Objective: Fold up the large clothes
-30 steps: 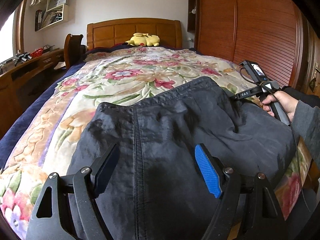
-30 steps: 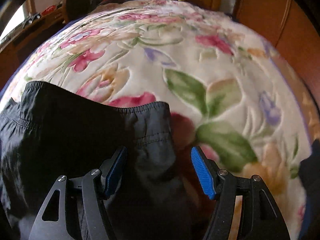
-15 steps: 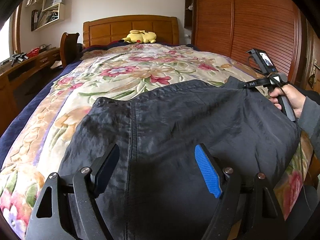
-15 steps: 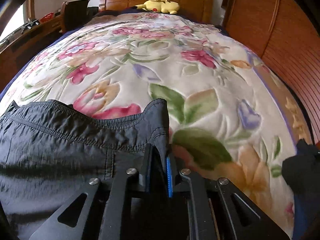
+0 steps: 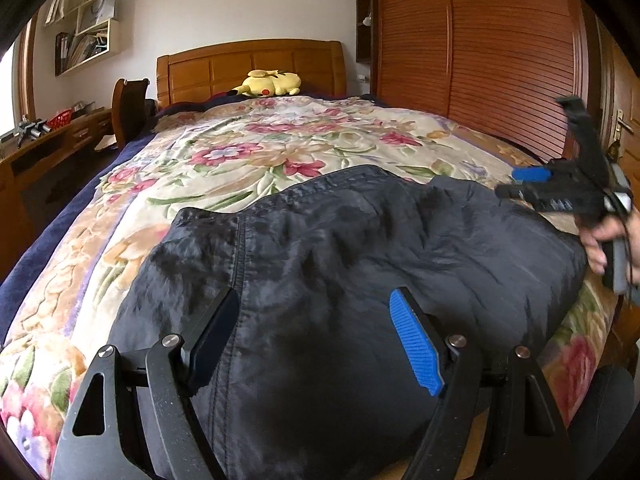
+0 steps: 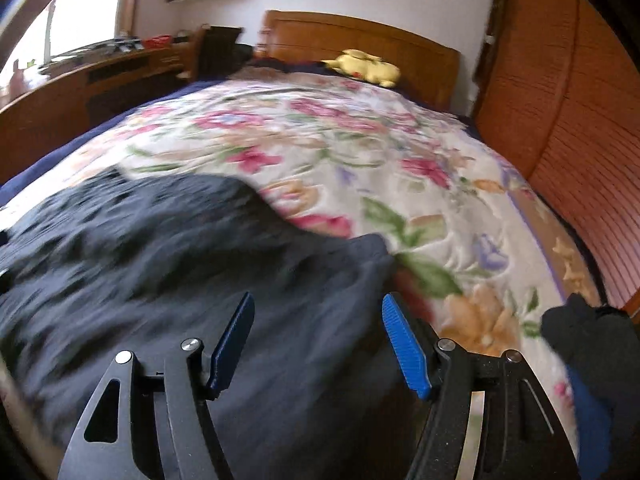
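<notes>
Covering the near end of the floral bedspread [image 5: 248,152], the dark garment [image 5: 360,264] lies flat for folding; left gripper [image 5: 316,340] and right gripper [image 6: 316,344] hover above, fingers spread, gripping nothing.

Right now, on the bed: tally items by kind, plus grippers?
Dark garment: 1
Yellow plush: 1
Floral blanket: 1
Grippers: 2, left gripper and right gripper, both open
Total: 5
</notes>
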Demonstrator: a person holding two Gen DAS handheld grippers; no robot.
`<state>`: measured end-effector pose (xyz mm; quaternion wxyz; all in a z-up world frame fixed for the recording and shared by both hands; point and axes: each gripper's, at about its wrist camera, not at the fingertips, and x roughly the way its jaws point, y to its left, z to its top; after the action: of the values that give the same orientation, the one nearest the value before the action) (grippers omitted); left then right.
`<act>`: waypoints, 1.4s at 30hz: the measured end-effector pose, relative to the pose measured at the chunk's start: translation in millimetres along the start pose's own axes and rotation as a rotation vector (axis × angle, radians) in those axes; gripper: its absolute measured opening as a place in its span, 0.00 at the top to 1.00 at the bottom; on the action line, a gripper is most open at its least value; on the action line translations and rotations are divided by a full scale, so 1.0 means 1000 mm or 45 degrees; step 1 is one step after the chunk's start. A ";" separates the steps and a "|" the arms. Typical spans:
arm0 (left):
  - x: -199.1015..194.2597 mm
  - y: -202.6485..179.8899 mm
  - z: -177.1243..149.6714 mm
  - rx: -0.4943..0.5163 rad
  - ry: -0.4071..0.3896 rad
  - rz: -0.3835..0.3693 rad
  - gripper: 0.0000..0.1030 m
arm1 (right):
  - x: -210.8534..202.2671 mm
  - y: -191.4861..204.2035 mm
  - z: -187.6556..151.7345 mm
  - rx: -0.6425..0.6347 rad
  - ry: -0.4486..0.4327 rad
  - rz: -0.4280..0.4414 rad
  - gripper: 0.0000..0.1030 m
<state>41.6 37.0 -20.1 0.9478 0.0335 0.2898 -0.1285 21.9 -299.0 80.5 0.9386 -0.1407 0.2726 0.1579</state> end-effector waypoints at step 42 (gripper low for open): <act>-0.021 -0.029 -0.026 -0.005 -0.015 -0.058 0.24 | -0.057 0.068 -0.096 -0.022 -0.035 0.131 0.34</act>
<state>3.2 17.4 -29.8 0.9464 0.0240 0.2852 -0.1498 -93.8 -283.6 21.7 0.9316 -0.1326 0.2652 0.2103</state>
